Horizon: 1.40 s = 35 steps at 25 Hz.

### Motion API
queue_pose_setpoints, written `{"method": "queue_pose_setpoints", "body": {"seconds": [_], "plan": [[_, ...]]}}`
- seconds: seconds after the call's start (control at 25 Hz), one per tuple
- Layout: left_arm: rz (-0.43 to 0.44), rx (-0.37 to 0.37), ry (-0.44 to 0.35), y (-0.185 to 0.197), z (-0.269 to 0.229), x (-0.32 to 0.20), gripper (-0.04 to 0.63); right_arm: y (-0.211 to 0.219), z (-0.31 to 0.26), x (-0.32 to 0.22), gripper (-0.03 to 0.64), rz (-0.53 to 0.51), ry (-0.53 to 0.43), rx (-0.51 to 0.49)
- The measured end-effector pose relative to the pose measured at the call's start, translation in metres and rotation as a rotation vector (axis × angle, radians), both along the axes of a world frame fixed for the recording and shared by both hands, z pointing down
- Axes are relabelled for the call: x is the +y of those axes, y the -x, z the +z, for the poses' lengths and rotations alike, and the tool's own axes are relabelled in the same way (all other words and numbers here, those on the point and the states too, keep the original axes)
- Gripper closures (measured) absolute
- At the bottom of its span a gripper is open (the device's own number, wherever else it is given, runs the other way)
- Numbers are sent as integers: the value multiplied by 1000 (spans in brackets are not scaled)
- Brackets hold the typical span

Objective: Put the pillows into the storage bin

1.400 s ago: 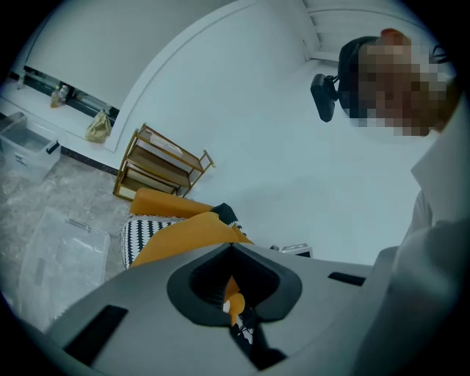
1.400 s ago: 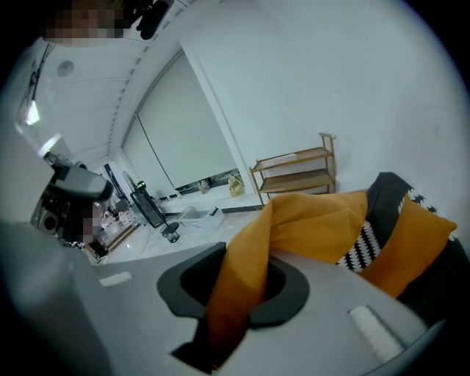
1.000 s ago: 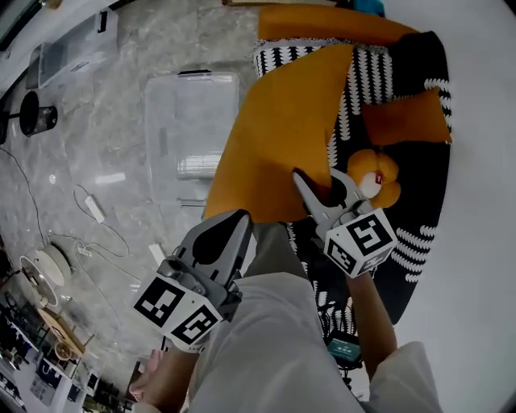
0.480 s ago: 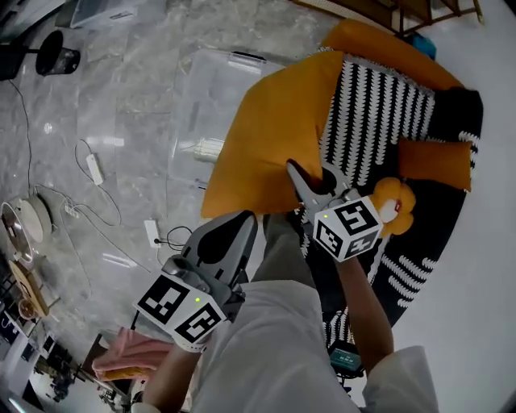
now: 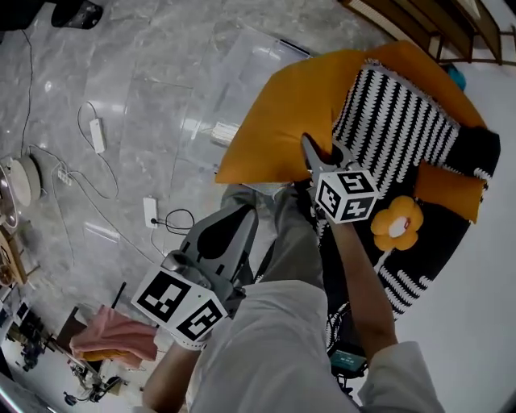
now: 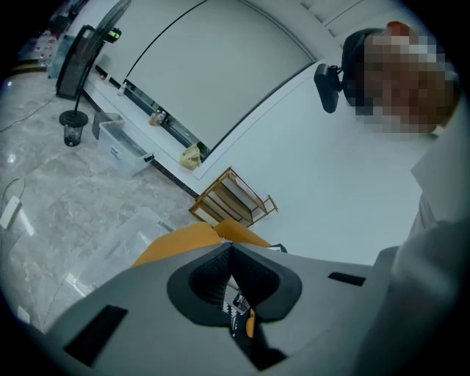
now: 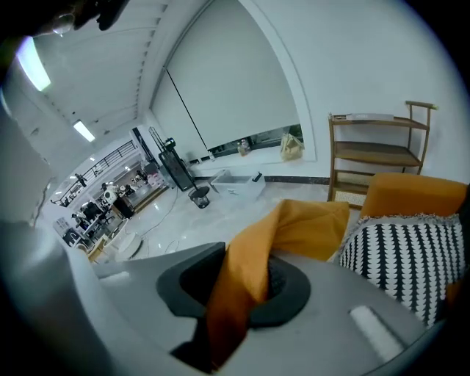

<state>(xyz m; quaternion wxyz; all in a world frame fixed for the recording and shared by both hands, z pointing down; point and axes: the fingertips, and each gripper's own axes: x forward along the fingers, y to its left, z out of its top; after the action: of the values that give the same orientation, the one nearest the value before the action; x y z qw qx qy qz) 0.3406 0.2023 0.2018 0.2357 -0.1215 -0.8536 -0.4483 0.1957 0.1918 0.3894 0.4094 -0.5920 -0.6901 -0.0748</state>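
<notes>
My right gripper (image 5: 321, 155) is shut on a corner of a large orange pillow (image 5: 294, 109), which hangs over the right side of the clear storage bin (image 5: 189, 97) on the marble floor. In the right gripper view the orange fabric (image 7: 246, 275) is pinched between the jaws. Beside the held pillow lie a black-and-white striped pillow (image 5: 403, 121), a flower-shaped orange pillow (image 5: 397, 223) and a small orange pillow (image 5: 451, 189) on a dark patterned rug (image 5: 419, 258). My left gripper (image 5: 243, 214) is low by the person's leg, shut and empty; its jaws (image 6: 231, 248) meet at the tips.
Cables, a power strip (image 5: 97, 135) and a white adapter (image 5: 150, 212) lie on the floor left of the bin. A wooden shelf (image 5: 439, 24) stands past the pillows. A pink cloth (image 5: 113, 337) is at the lower left. The person's trouser leg (image 5: 274, 323) fills the lower middle.
The right gripper has carried the orange pillow up and left in the view, so it covers more of the bin. The left gripper has moved along, still shut and empty.
</notes>
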Motion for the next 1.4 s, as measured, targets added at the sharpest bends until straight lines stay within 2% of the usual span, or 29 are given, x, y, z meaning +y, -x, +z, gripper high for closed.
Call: {"method": "queue_pose_setpoints", "body": {"seconds": [0.24,0.4,0.64,0.8,0.96,1.04,1.16,1.4], "plan": [[-53,23,-26,-39,25,50,586,-21,76,49,518,-1,-109,-43],[-83,39,-44,-59,36,63,586,-38,135,51,511,-22,-222,-41],[-104,55,-65,-82,55,74,586,-81,192,48,501,-86,-328,-82],[-121,60,-84,-90,62,74,586,-94,234,8,476,-19,-469,-68],[-120,60,-103,-93,68,74,586,-101,266,-41,430,121,-622,41],[-115,58,-109,-92,70,73,586,-100,274,-58,414,205,-669,92],[-91,54,-111,-87,71,65,586,-90,271,-65,414,238,-649,87],[-30,53,-105,-73,68,48,586,-80,244,-52,410,84,-520,61]]}}
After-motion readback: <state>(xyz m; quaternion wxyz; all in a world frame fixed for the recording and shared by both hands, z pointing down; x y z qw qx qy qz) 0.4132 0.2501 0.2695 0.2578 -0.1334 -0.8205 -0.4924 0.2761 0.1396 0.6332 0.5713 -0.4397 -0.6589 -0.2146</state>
